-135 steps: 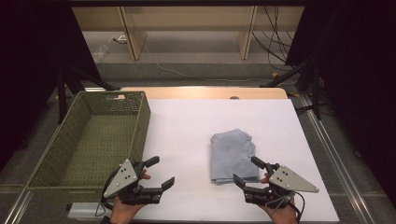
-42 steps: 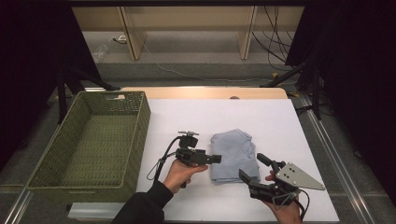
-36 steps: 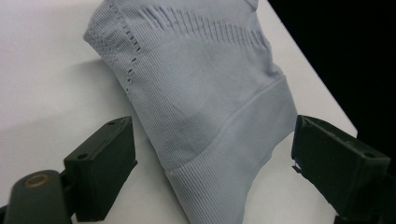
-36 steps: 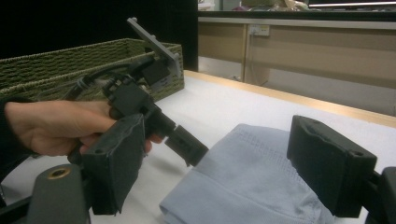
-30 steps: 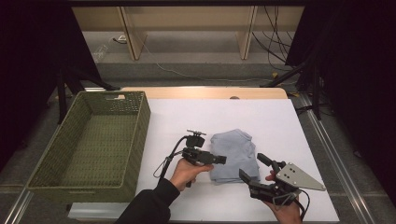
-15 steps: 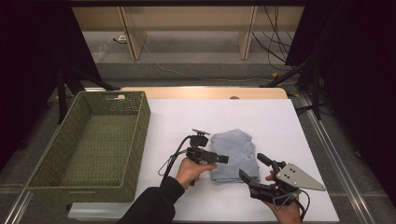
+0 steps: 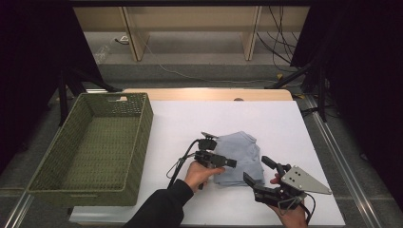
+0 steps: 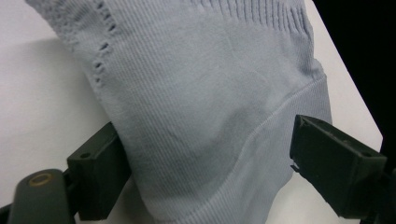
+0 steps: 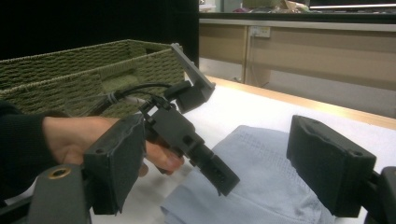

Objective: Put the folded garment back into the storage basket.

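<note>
Left gripper (image 7: pixel 227 162) hangs jaws apart over the folded knit (image 7: pixel 240 154) lying mid-table; soft, light and floppy, I'd say, so best pinched at a thick folded edge; right gripper (image 7: pixel 259 173) waits open beside it.

Folded pale blue-grey knit garment (image 7: pixel 239 154), flat on the white table, right of centre.

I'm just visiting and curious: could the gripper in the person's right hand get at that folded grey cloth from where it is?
Probably yes. The right gripper hovers by the cloth's near right corner with its jaws open, and nothing lies between them. The left gripper is already over the cloth's left side, so the right one should keep to its own side.
</note>
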A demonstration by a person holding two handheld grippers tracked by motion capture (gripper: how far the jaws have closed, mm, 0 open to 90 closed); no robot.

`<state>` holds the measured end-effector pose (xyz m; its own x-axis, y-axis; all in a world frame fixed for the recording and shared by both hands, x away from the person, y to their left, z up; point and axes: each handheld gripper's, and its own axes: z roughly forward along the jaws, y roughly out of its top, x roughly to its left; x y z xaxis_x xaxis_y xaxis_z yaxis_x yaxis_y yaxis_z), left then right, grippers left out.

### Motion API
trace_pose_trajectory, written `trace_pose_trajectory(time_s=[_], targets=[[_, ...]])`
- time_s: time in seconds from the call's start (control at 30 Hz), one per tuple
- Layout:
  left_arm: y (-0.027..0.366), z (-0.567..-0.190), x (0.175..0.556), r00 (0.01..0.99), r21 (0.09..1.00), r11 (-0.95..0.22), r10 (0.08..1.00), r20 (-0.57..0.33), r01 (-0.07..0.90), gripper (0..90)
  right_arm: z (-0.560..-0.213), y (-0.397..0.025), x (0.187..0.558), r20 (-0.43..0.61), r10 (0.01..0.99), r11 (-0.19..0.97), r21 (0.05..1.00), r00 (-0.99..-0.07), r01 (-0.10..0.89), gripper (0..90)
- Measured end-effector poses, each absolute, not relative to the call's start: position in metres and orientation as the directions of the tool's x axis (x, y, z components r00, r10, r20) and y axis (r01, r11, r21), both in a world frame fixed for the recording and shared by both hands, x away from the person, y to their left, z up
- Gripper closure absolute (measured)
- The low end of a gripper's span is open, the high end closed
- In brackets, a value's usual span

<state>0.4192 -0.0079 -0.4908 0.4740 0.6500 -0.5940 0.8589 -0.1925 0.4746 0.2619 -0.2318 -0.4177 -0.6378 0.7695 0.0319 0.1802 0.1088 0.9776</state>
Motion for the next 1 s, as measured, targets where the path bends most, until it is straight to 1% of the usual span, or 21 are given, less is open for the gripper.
trace_pose_trajectory(time_s=[0.33, 0.4, 0.63, 0.73, 0.8, 0.87, 0.9, 1.0], targets=[[-0.0109, -0.4917, 0.4214, 0.461, 0.467, -0.177, 0.640, -0.614, 0.867, 15.9, -0.4178, -0.2320, 0.2621, 0.034, 0.770, 0.107, 0.978, -0.637, 0.181, 20.6], [-0.0112, -0.4918, 0.4221, 0.447, 0.459, -0.161, 0.639, -0.627, 0.874, 16.6, -0.4178, -0.2320, 0.2621, 0.034, 0.770, 0.108, 0.977, -0.637, 0.182, 20.6], [-0.0111, -0.4930, 0.4222, 0.465, 0.479, -0.167, 0.639, -0.613, 0.862, 25.2, -0.4179, -0.2320, 0.2623, 0.036, 0.770, 0.106, 0.977, -0.637, 0.183, 20.7], [-0.0103, -0.4933, 0.4221, 0.469, 0.485, -0.169, 0.642, -0.606, 0.858, 29.9, -0.4178, -0.2320, 0.2622, 0.036, 0.770, 0.107, 0.977, -0.637, 0.185, 20.7], [-0.0105, -0.4939, 0.4211, 0.483, 0.503, -0.176, 0.651, -0.586, 0.846, 34.0, -0.4179, -0.2318, 0.2624, 0.034, 0.771, 0.109, 0.977, -0.636, 0.183, 20.8], [-0.0104, -0.4940, 0.4208, 0.489, 0.508, -0.181, 0.653, -0.578, 0.842, 35.2, -0.4179, -0.2318, 0.2624, 0.033, 0.771, 0.109, 0.977, -0.636, 0.183, 20.8], [-0.0107, -0.4941, 0.4197, 0.499, 0.521, -0.186, 0.660, -0.562, 0.833, 38.3, -0.4178, -0.2318, 0.2624, 0.033, 0.771, 0.109, 0.977, -0.636, 0.183, 20.8], [-0.0103, -0.4946, 0.4191, 0.502, 0.529, -0.186, 0.665, -0.553, 0.828, 43.5, -0.4179, -0.2318, 0.2624, 0.033, 0.772, 0.110, 0.977, -0.635, 0.184, 20.9]])
